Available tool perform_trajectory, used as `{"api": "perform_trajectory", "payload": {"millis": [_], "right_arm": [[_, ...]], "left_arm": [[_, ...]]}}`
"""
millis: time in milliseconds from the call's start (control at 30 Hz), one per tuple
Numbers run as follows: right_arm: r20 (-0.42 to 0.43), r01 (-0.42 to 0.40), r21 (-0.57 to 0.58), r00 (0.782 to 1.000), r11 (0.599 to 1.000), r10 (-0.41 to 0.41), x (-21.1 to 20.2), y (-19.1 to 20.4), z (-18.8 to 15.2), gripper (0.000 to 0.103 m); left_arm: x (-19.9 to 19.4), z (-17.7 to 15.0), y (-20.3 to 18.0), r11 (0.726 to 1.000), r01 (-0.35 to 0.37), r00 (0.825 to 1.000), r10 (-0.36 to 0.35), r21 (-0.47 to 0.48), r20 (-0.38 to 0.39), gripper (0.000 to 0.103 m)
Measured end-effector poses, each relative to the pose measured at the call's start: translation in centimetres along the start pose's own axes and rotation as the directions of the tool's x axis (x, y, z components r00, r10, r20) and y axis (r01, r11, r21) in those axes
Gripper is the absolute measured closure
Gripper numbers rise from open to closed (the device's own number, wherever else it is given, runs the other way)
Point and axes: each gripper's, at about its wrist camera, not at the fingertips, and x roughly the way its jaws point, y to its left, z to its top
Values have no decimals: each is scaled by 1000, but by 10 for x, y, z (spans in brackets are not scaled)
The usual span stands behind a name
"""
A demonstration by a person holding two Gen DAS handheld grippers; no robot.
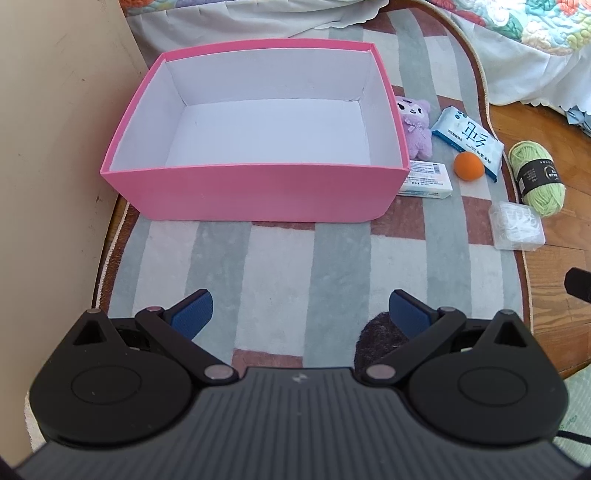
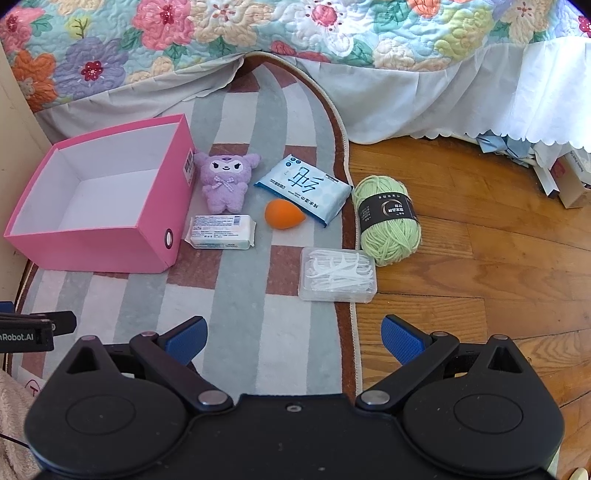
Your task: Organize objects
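Note:
An empty pink box (image 1: 255, 192) (image 2: 92, 243) with a white inside sits on a striped rug. Right of it lie a purple plush toy (image 2: 225, 181) (image 1: 159, 127), a white wipes pack (image 2: 221, 232) (image 1: 424, 181), an orange sponge (image 2: 282, 214) (image 1: 469, 166), a blue-and-white tissue pack (image 2: 304, 188) (image 1: 469, 142), a green yarn ball (image 2: 388, 221) (image 1: 537, 177) and a clear floss-pick box (image 2: 338, 275) (image 1: 517, 225). My left gripper (image 1: 301, 314) hangs open above the rug in front of the pink box. My right gripper (image 2: 293, 339) is open over the rug edge, short of the floss-pick box. Both hold nothing.
A bed with a floral quilt (image 2: 258, 33) and white skirt borders the far side. A beige wall (image 1: 48, 147) stands left of the box. Wooden floor (image 2: 480, 277) lies right of the rug (image 2: 236, 295); papers and a carton (image 2: 565, 177) sit under the bed.

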Motion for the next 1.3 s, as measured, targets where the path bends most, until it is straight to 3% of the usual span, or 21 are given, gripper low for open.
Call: {"api": "perform_trajectory", "payload": {"millis": [767,1300], "right_arm": [[-15,11,5,1000,1000,-11,6,-2,0,1],[-19,34,-23,999,999,-34,-4,-2,3,1]], "left_arm": [[0,0,-4,1000,16,1000,-16,21,6,0],[-12,-1,-1,999,-13,1000,13,53,3,0]]}}
